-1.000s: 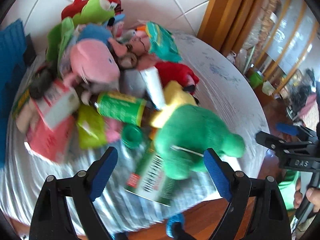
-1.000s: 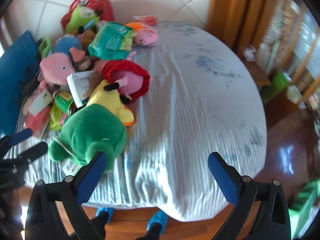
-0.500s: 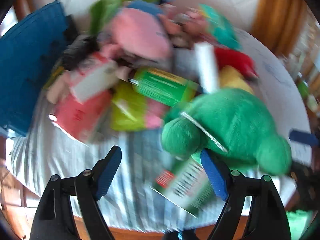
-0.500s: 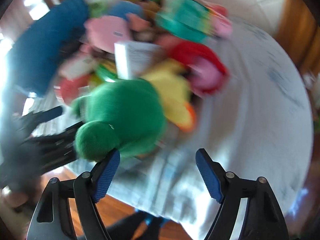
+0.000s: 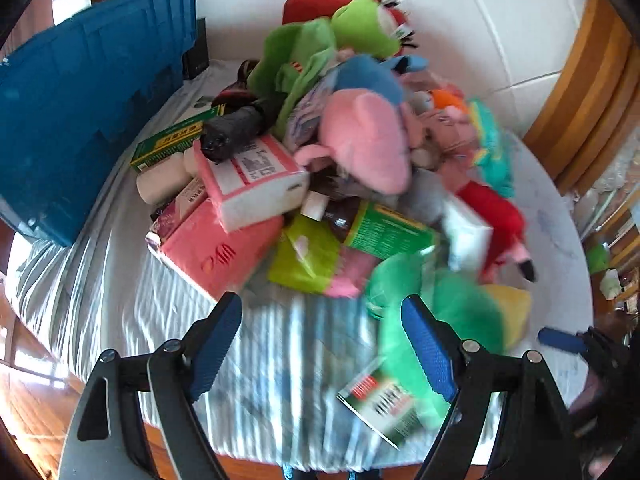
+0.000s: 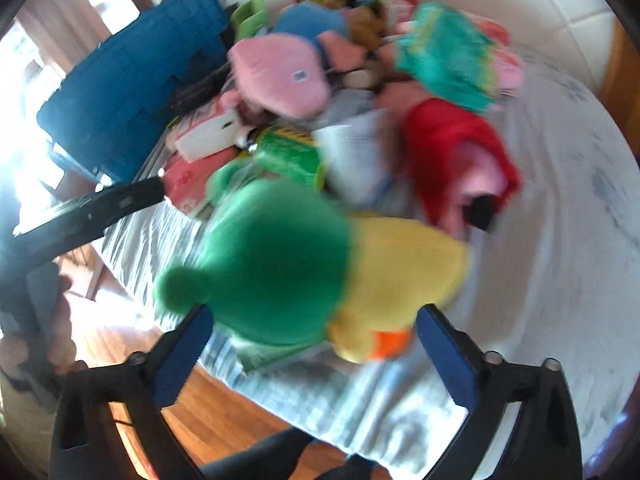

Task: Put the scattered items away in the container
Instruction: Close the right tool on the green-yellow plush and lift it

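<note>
The green plush toy (image 6: 272,264) lies lengthwise toward the blue container (image 6: 132,92), at the pile's near edge. The right gripper (image 6: 316,344) is opening around it; the left gripper (image 5: 324,344) is open and empty.

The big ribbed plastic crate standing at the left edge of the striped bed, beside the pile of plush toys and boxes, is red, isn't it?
Not quite: the big ribbed plastic crate is blue, not red. The left wrist view shows it clearly, standing at the left edge of the striped bed beside the pile of plush toys and boxes, just as you said.
</note>
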`<state>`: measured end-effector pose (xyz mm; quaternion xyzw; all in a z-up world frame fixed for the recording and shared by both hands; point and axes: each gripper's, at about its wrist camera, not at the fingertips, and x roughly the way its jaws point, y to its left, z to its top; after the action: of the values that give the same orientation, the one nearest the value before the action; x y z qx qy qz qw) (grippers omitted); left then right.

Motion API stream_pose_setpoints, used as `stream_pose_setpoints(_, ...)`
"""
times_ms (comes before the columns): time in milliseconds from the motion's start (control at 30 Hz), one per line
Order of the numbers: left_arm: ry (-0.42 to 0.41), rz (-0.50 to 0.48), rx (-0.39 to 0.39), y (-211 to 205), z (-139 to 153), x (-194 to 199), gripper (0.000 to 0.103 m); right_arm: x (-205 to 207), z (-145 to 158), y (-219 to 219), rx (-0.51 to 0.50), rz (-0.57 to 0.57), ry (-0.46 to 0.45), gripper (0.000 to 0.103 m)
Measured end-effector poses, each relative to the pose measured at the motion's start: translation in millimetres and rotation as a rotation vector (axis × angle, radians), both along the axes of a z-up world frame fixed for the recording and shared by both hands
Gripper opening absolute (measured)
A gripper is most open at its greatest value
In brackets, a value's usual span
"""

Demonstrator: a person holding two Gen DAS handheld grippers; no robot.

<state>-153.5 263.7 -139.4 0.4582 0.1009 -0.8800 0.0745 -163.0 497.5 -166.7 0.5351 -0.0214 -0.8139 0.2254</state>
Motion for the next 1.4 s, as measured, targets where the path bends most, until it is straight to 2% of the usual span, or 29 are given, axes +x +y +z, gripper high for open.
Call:
stream_pose_setpoints(67, 0.009, 0.0, -0.004, 19.5, 3.6, 10.6, 0.089, 3.2, 0.8, 27.5, 0.005, -0.028, 0.015, 0.103)
stream_pose_setpoints(200, -0.025, -0.026, -0.034, 60.6, -7.9, 20.3, 0.089, 3.9, -12.3, 65.3, -0.015, -0.058, -0.011, 0.103)
stream_pose_setpoints(333, -0.061, -0.06, -0.062, 85.5, -25.6, 24.4, 0.089, 6.3, -31.5, 71.3, -0.028, -0.032, -0.045, 0.103)
stream_pose_setpoints(433, -0.078, -0.091, -0.139, 101.5, -42.6, 23.9, 0.089, 8.9, -45.0, 61.7, -0.01, 0.009, -0.041, 0.103)
stream_pose_setpoints(567, -0.087, -0.101, -0.15, 101.3, -66.4, 14.6, 0.089, 6.7, -62.1, 46.9, 0.023, 0.062, -0.013, 0.103)
stream_pose_setpoints(667, -0.03, -0.106, -0.156, 94.0, -72.2, 8.9, 0.089, 0.7, -73.0, 42.6, 0.003, 0.071, 0.022, 0.103)
stream_pose_setpoints(733, 0.005, -0.136, -0.148, 90.6, -75.2, 5.2, 0.094, -5.7, -80.0, 40.5, 0.01, 0.056, 0.053, 0.103)
stream_pose_setpoints(800, 0.039, -0.171, -0.172, 91.4, -77.6, 3.8, 0.1, -10.5, -84.9, 38.2, 0.004, 0.047, 0.076, 0.103)
stream_pose_setpoints(900, 0.085, -0.232, -0.191, 94.9, -81.6, 0.8, 0.101, -16.6, -87.8, 34.4, -0.017, 0.018, 0.139, 0.103)
stream_pose_setpoints(1000, 0.102, -0.268, -0.254, 100.9, -81.9, -3.6, 0.099, -28.1, -93.4, 28.6, 0.002, -0.001, 0.178, 0.102)
stream_pose_setpoints(1067, 0.105, -0.29, -0.215, 97.9, -80.8, -2.4, 0.099, -36.8, -95.7, 30.8, -0.032, -0.004, 0.172, 0.102)
stream_pose_setpoints(1167, 0.096, -0.278, -0.247, 97.4, -84.2, -12.3, 0.099, -39.4, -92.2, 28.4, -0.034, 0.021, 0.179, 0.095)
stream_pose_setpoints(1233, 0.067, -0.274, -0.245, 97.0, -89.9, -27.7, 0.101, -44.4, -93.5, 26.9, -0.013, 0.037, 0.18, 0.095)
stream_pose_setpoints(1333, 0.083, -0.281, -0.186, 89.9, -94.3, -38.7, 0.1, -55.2, -97.0, 23.6, -0.014, 0.048, 0.186, 0.095)
stream_pose_setpoints(1367, 0.094, -0.295, -0.16, 89.3, -94.0, -39.9, 0.095, -57.4, -95.4, 21.3, -0.017, 0.057, 0.186, 0.087)
stream_pose_setpoints(1400, 0.098, -0.317, -0.129, 90.3, -92.8, -41.8, 0.083, -57.1, -92.0, 19.5, -0.028, 0.079, 0.187, 0.064)
